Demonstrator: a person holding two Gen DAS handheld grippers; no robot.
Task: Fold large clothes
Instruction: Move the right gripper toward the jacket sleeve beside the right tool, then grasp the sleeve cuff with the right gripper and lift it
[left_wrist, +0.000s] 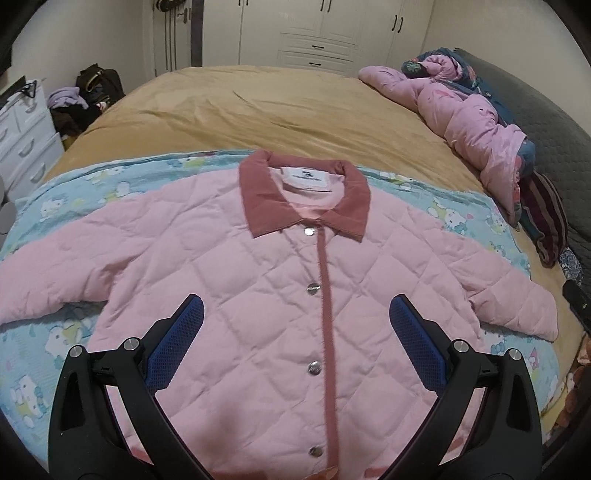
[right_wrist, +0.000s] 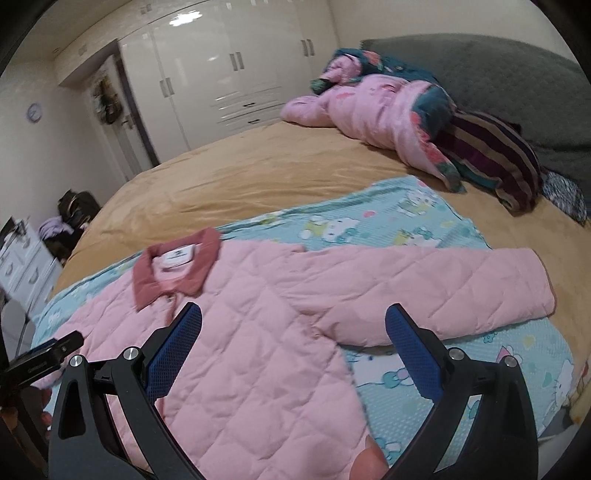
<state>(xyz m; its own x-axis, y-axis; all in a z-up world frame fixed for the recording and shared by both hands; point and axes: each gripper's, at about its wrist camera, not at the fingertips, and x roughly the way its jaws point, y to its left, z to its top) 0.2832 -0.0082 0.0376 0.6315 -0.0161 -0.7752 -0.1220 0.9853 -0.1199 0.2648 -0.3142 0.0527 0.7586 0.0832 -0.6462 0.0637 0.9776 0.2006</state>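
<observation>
Pink quilted jacket (left_wrist: 258, 295) lay flat, front up, snaps closed, sleeves out, on blue cartoon blanket (left_wrist: 74, 192) on bed (left_wrist: 277, 110). Left claw (left_wrist: 295, 325) spread wide above chest, gripping nothing. Right claw (right_wrist: 293, 332) spread wide above right armpit area, empty.

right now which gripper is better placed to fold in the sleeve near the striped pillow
Right. The right gripper is open just short of that sleeve and its armpit, while the left gripper hangs open over the jacket's buttoned front.
</observation>
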